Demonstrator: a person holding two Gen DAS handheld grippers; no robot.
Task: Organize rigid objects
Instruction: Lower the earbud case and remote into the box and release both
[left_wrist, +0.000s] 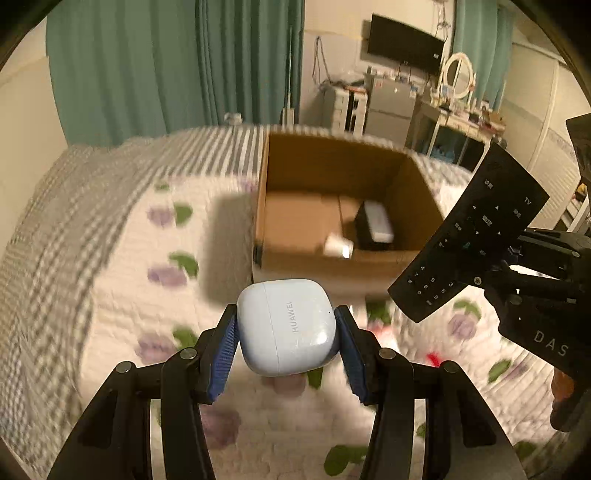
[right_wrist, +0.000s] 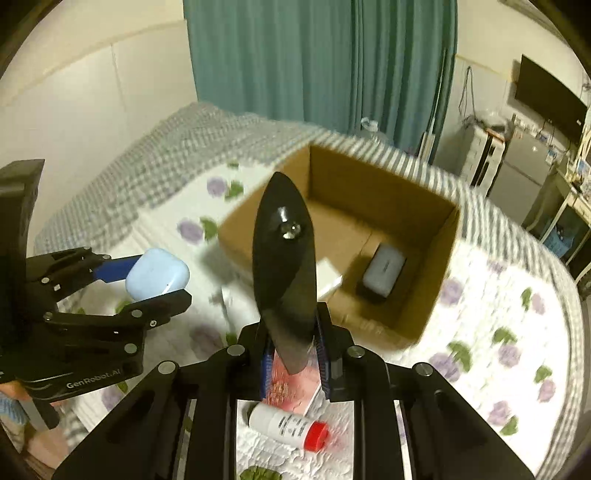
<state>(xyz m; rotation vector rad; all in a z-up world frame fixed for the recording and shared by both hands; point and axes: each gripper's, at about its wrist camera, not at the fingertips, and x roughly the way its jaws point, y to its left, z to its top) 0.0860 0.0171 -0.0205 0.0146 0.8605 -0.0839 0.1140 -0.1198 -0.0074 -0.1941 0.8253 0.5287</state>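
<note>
My left gripper (left_wrist: 286, 332) is shut on a pale blue Huawei earbud case (left_wrist: 286, 326), held above the bed in front of an open cardboard box (left_wrist: 321, 162). The case also shows in the right wrist view (right_wrist: 157, 273). My right gripper (right_wrist: 291, 350) is shut on a black remote control (right_wrist: 284, 269), which points up and forward toward the box (right_wrist: 424, 317). The remote also shows in the left wrist view (left_wrist: 469, 232), to the right of the box. Inside the box lie a dark case with a grey lid (right_wrist: 382, 271) and a small white box (right_wrist: 327, 277).
A white bottle with a red cap (right_wrist: 291, 424) and a pink packet (right_wrist: 295, 387) lie on the floral quilt (right_wrist: 498, 332) under my right gripper. Green curtains, a TV, a fridge and cluttered shelves stand beyond the bed.
</note>
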